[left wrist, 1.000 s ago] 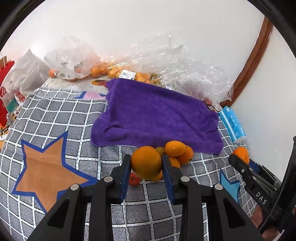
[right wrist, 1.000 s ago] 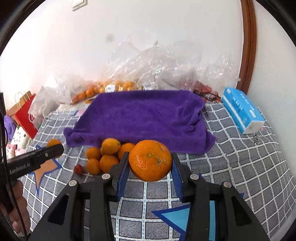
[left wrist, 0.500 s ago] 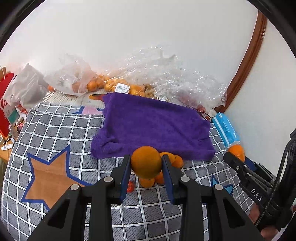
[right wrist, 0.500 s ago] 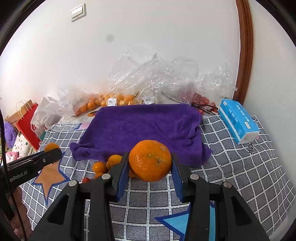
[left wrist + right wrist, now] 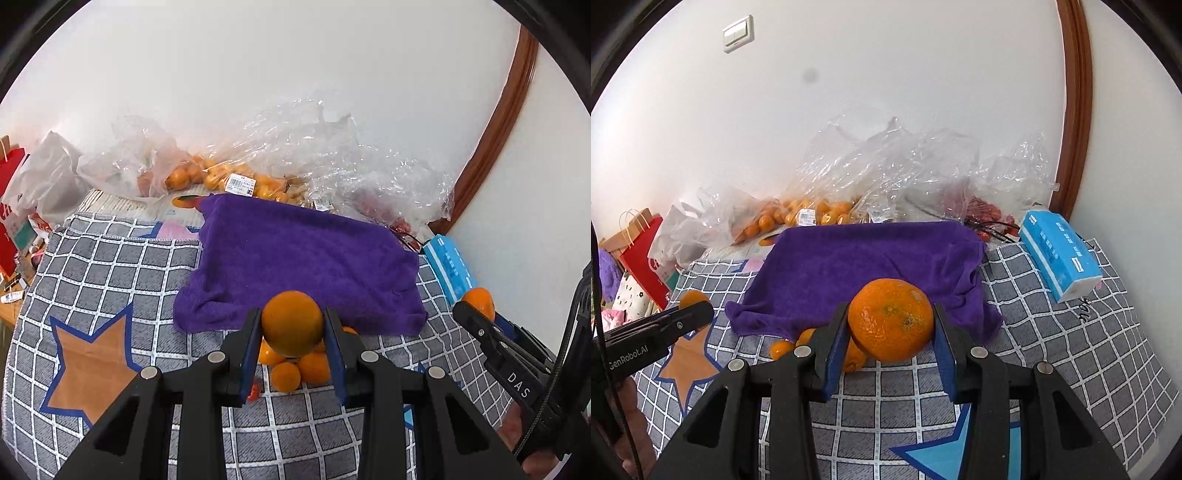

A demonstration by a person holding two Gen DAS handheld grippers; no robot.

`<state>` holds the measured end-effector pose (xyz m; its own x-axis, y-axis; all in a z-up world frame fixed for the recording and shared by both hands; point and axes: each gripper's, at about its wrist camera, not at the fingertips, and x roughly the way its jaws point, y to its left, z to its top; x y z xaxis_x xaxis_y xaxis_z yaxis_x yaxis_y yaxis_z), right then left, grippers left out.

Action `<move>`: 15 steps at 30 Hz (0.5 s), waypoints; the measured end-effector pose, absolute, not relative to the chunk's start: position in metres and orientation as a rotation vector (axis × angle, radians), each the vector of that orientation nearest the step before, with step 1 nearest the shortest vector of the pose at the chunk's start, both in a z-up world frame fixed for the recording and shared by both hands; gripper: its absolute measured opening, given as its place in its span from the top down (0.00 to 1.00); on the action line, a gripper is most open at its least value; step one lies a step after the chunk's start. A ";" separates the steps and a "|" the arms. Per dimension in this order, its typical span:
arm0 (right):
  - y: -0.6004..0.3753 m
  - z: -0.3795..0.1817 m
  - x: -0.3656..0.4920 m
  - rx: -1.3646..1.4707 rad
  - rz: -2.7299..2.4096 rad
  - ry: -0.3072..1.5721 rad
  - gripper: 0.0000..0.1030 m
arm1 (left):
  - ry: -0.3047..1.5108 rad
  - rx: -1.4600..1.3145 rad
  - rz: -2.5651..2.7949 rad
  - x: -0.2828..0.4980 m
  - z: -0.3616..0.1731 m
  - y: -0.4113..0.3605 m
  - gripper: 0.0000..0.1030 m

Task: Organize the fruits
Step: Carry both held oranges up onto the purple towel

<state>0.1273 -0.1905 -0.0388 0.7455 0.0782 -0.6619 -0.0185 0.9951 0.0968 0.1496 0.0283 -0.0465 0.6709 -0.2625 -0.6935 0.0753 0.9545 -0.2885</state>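
Black left claw [image 5: 696, 314] reads "GenRobot.AI", right claw [image 5: 469, 314] "DAS", both gripping oranges

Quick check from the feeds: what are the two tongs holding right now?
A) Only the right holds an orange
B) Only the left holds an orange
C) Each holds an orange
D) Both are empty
C: the left tongs clamp a smooth orange, and the right tongs clamp a larger orange, both lifted above the loose oranges by the purple towel.

Bare purple towel [image 5: 306, 258]; bags [image 5: 332, 162] behind.
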 end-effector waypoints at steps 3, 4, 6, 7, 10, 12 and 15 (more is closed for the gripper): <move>-0.193 -0.039 0.135 0.087 0.054 0.730 0.59 | 0.820 -0.241 -0.194 0.157 -0.047 0.026 0.69; -0.193 -0.039 0.137 0.085 0.054 0.730 0.59 | 0.821 -0.240 -0.195 0.160 -0.047 0.025 0.69; -0.194 -0.039 0.142 0.087 0.051 0.726 0.59 | 0.824 -0.237 -0.196 0.168 -0.049 0.023 0.69; -0.195 -0.039 0.145 0.089 0.050 0.725 0.59 | 0.824 -0.236 -0.199 0.171 -0.049 0.023 0.69; -0.197 -0.040 0.156 0.089 0.046 0.726 0.59 | 0.823 -0.232 -0.199 0.182 -0.051 0.022 0.69; -0.199 -0.043 0.164 0.091 0.043 0.731 0.59 | 0.833 -0.229 -0.199 0.190 -0.054 0.022 0.69; -0.201 -0.049 0.177 0.106 0.052 0.735 0.59 | 0.844 -0.220 -0.199 0.203 -0.060 0.021 0.69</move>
<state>0.1766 -0.2010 -0.0489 0.7406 0.0847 -0.6665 -0.0106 0.9934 0.1144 0.2028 0.0209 -0.0595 0.6483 -0.2600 -0.7156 0.0865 0.9589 -0.2701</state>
